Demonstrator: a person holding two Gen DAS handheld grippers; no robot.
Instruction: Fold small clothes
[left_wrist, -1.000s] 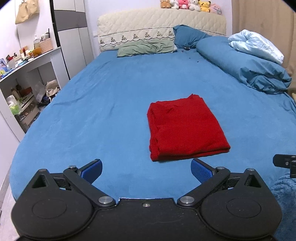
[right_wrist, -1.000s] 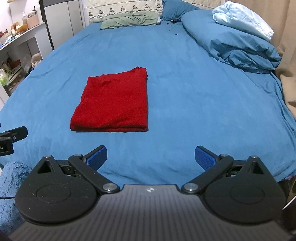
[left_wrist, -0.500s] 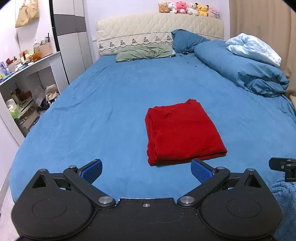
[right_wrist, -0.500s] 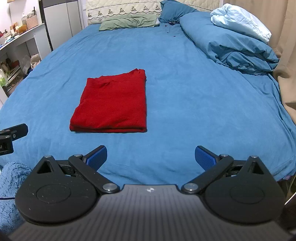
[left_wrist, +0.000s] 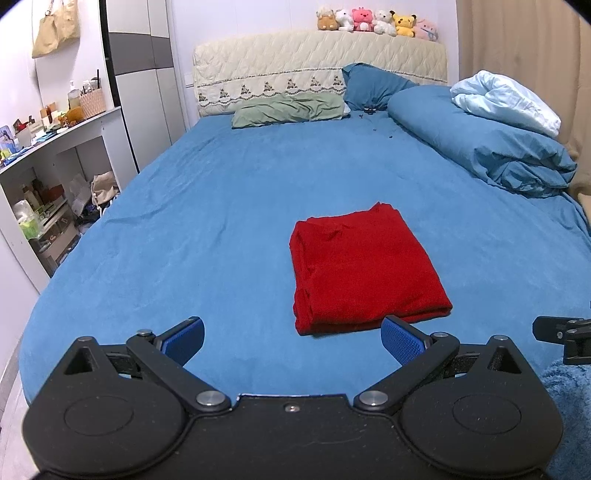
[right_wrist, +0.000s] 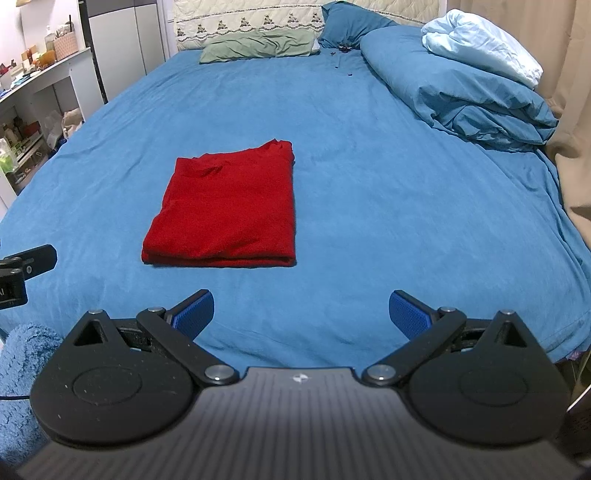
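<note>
Here, a folded red garment (left_wrist: 364, 267) lies flat on the blue bed (left_wrist: 221, 221), both grippers held back from it.

The left gripper (left_wrist: 291, 338) and right gripper (right_wrist: 301, 310) have their jaws released, spread wide and grasping nothing. The garment's near edge shows stacked layers; what kind of clothing it is cannot be made out. A fuzzy blue cloth (right_wrist: 18, 369) is cut off at the frame edge. Small dark specks (right_wrist: 341, 55) near the pillows are too small to identify.
</note>
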